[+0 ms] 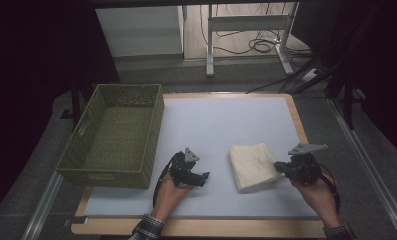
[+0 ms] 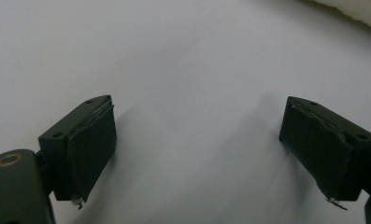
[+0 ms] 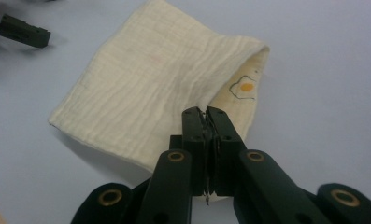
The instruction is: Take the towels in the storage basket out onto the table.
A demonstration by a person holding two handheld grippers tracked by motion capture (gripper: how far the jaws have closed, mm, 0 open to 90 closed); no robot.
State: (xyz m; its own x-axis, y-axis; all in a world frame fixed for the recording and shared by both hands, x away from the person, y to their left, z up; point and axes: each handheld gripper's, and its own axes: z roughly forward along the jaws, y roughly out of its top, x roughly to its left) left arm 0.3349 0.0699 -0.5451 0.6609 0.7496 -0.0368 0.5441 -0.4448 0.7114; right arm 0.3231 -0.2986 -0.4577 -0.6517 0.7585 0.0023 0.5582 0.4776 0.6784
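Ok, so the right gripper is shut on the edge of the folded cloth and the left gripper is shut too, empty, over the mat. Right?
Not quite. The left gripper is open, jaws wide apart over the bare mat, as the left gripper view shows. The right gripper is indeed shut on the folded cloth edge.

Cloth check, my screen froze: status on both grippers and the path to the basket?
Right gripper shut on cloth edge. Left gripper open, empty, over mat. Basket far left; left gripper sits between.

Crinkled cream cloth (image 3: 150, 88) (soft, matt); woven basket (image 1: 113, 135); smooth matt tabletop (image 1: 221, 120).
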